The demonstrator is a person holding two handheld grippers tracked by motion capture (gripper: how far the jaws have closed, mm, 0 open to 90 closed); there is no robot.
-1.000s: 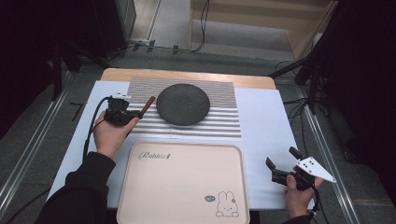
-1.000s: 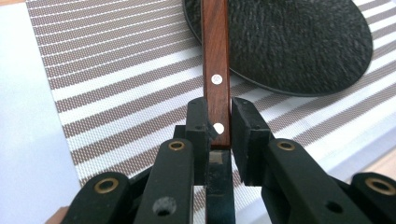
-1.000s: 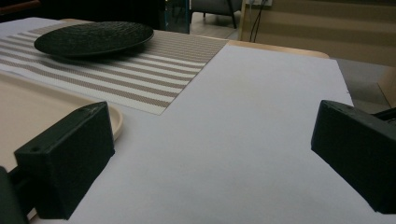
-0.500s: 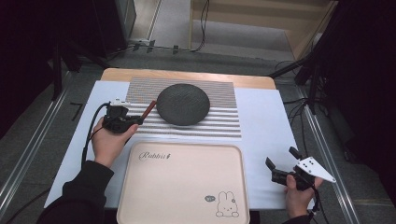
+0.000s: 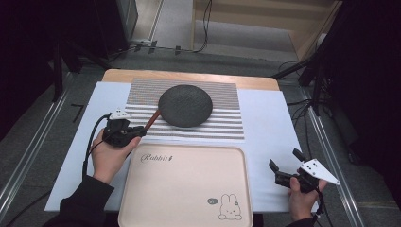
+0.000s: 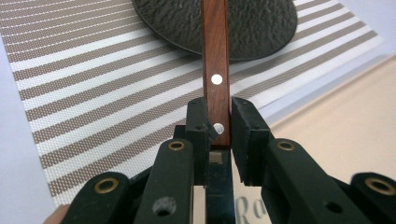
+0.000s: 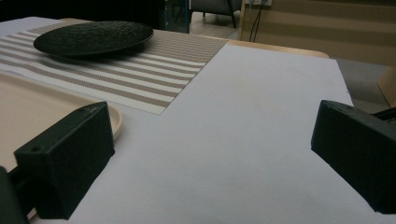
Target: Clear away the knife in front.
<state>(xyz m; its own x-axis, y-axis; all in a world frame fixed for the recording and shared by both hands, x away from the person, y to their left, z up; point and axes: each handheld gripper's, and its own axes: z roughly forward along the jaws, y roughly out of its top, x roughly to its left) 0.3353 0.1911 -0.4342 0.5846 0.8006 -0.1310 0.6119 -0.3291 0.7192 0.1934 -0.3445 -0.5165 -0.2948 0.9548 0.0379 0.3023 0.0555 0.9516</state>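
Note:
My left gripper (image 5: pixel 141 130) is shut on the end of a red-brown wooden handle (image 5: pixel 150 120) with two silver rivets. In the left gripper view the handle (image 6: pixel 215 56) runs from between the pads (image 6: pixel 198 122) up across the black textured plate (image 6: pixel 261 23); its far end is out of frame. The plate (image 5: pixel 185 105) rests on a brown and white striped mat (image 5: pixel 227 94). My right gripper (image 5: pixel 284 158) rests at the near right of the table, open with nothing between its jaws. In the right gripper view (image 7: pixel 210 116) those jaws stand wide apart over white paper.
A beige tray (image 5: pixel 184 184) with a rabbit drawing lies at the near middle, between my two hands. A white sheet (image 5: pixel 269 123) covers the table under the mat. Dark floor, cables and metal rails surround the table.
My left hand has drawn back toward the near side and slightly right, bringing the wooden handle along. The right hand has stayed put.

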